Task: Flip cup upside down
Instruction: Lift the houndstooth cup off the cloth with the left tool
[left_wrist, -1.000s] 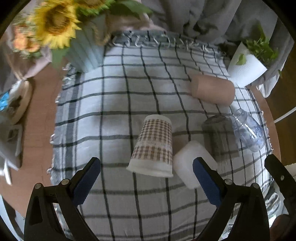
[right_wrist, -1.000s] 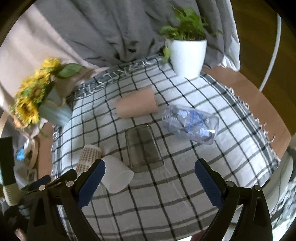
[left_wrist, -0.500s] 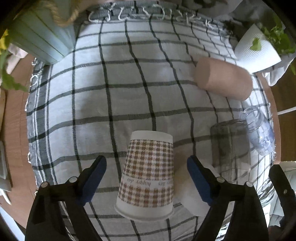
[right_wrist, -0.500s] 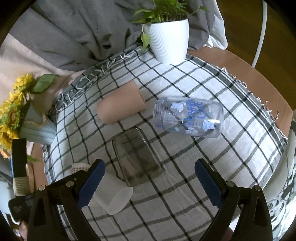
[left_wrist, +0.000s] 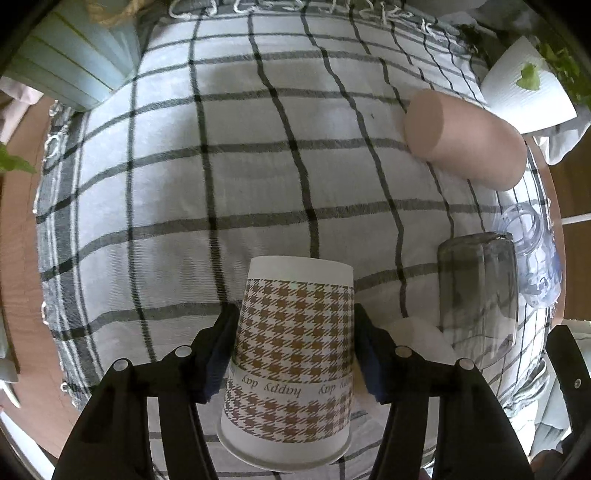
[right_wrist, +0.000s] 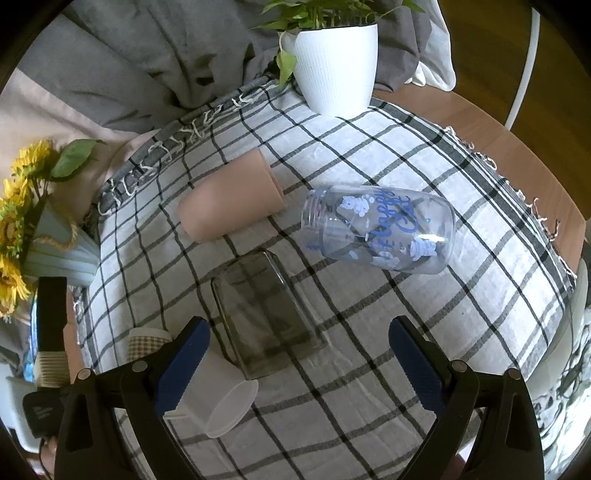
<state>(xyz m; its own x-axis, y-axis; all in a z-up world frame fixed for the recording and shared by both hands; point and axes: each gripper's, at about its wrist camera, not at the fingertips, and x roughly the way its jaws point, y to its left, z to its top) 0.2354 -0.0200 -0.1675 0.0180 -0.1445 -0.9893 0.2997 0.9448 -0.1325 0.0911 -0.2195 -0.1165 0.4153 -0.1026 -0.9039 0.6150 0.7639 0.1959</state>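
Note:
A paper cup with a brown houndstooth print (left_wrist: 293, 354) stands upside down on the checked cloth (left_wrist: 229, 184), its printed words inverted. My left gripper (left_wrist: 293, 349) is shut on its sides, one blue pad on each side. The cup's top peeks out at the left of the right wrist view (right_wrist: 147, 341). My right gripper (right_wrist: 299, 365) is open and empty above the cloth, over a dark smoked glass (right_wrist: 266, 314) lying on its side.
A pink cup (right_wrist: 229, 195), a clear printed bottle (right_wrist: 380, 229) and a frosted white plastic cup (right_wrist: 214, 398) all lie on their sides. A white plant pot (right_wrist: 336, 62) stands at the back, a sunflower vase (right_wrist: 55, 247) at the left. The table edge (right_wrist: 517, 155) runs right.
My left gripper has moved down and forward around the houndstooth cup and closed on it. My right gripper has moved in closer over the smoked glass and stays open.

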